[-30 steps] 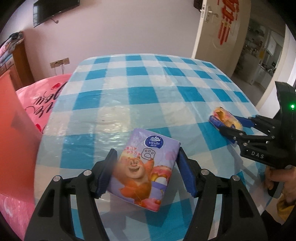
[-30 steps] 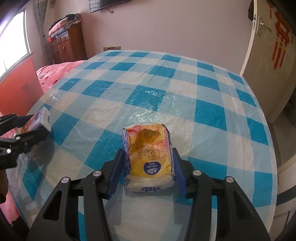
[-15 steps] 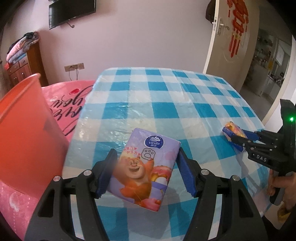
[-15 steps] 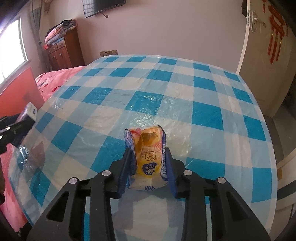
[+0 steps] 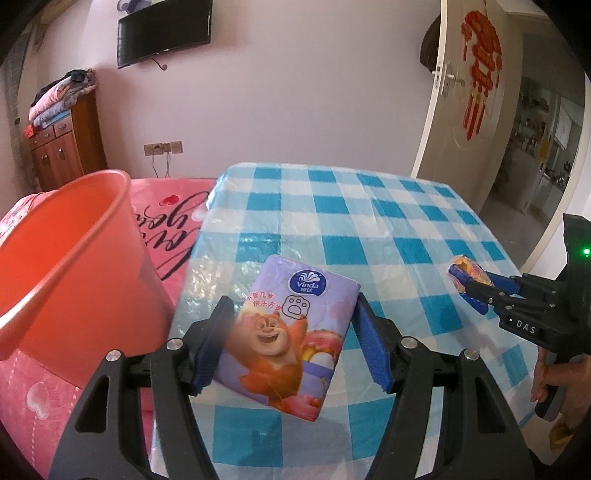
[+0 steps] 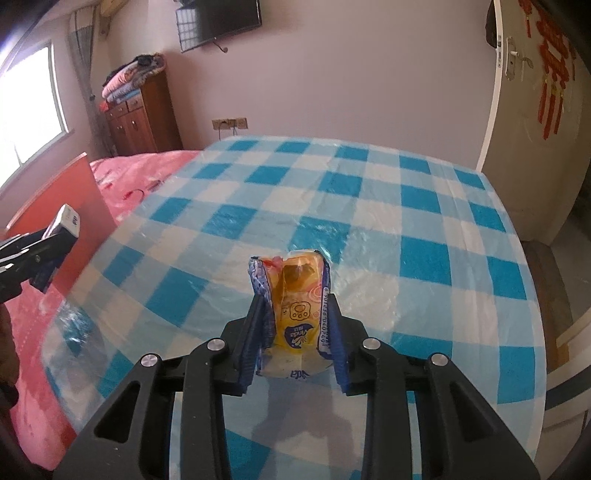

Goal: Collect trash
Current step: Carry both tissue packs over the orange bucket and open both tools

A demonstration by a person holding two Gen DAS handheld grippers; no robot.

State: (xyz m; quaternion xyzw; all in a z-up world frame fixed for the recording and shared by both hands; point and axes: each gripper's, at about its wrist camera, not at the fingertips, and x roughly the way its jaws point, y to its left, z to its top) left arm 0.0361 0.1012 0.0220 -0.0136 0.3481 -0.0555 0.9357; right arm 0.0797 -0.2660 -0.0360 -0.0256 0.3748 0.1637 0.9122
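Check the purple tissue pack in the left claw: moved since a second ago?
Yes. The purple tissue pack, gripped in the left claw, has lifted off the checkered tablecloth toward the orange bucket.

A table [image 6: 406, 206] covered in a blue-and-white checked cloth under clear plastic fills the middle of both views. At about nine o'clock from it lies a bed with a pink cover [image 5: 173, 214] printed with dark script lettering. Toward ten o'clock stands a wooden cabinet [image 6: 144, 114] with folded blankets [image 6: 125, 79] piled on top. A dark flat television [image 5: 164, 31] hangs on the pale wall at eleven o'clock, above a row of wall sockets [image 5: 163, 148]. At two o'clock a cream door [image 5: 465, 110] stands open, with a red hanging ornament [image 5: 480, 66] on it. A bright window [image 6: 26, 110] sits at nine o'clock in the right wrist view.
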